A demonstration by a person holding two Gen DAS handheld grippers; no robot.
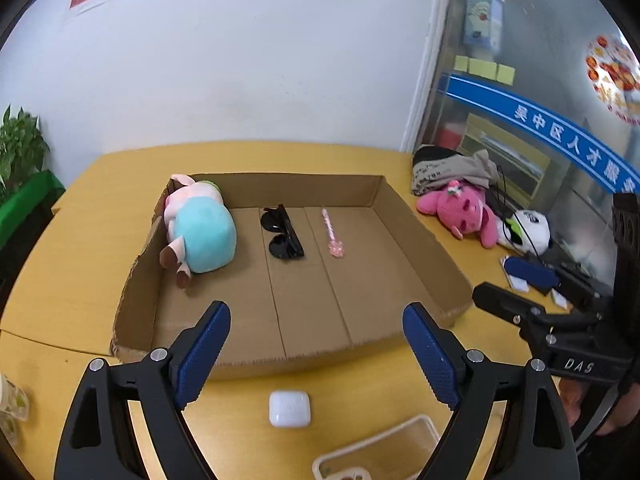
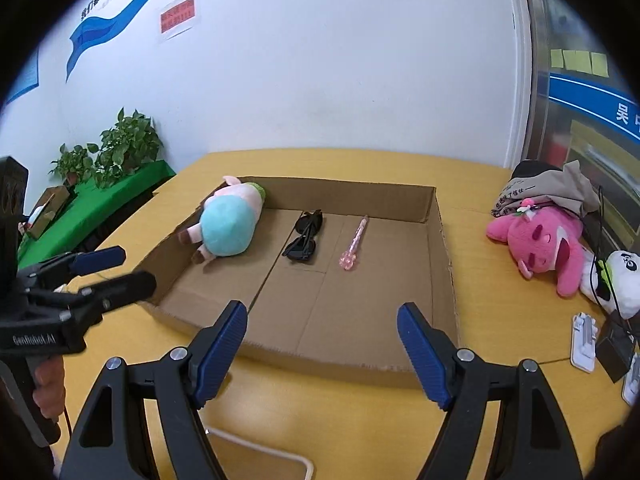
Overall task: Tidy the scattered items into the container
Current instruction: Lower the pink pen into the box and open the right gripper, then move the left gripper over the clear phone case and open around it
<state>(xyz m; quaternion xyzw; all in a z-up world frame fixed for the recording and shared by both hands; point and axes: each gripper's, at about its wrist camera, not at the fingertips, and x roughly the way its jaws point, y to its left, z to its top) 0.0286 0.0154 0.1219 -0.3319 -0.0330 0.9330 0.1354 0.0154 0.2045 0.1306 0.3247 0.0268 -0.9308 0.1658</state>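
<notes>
We judge ourselves between picks: the cardboard box (image 1: 420, 240) on the yellow desk (image 1: 80, 272) already holds the teal plush (image 1: 204, 236), the black sunglasses (image 1: 282, 232) and the pink wand (image 1: 332, 232), laid side by side on its floor, while other things lie outside it. Nearest is the white earbud case (image 1: 289, 408), on the desk just in front of the box's near wall, with a clear lidded container (image 1: 380, 452) beside it toward us. Our left gripper (image 1: 316, 352) hovers above that case with its fingers spread wide and nothing between them, tilted forward and down toward the box. Our right gripper (image 2: 322, 348) hangs at the box's near right corner, fingers likewise released and empty, pointing across the box; in each view the other gripper shows at the edge. The next move, as we read it, calls for lowering the left fingers around the earbud case, which looks small, smooth and likely to slip. The pink plush (image 2: 540, 252) and the panda toy (image 2: 620, 280) lie well to the right, closer to our right gripper.
</notes>
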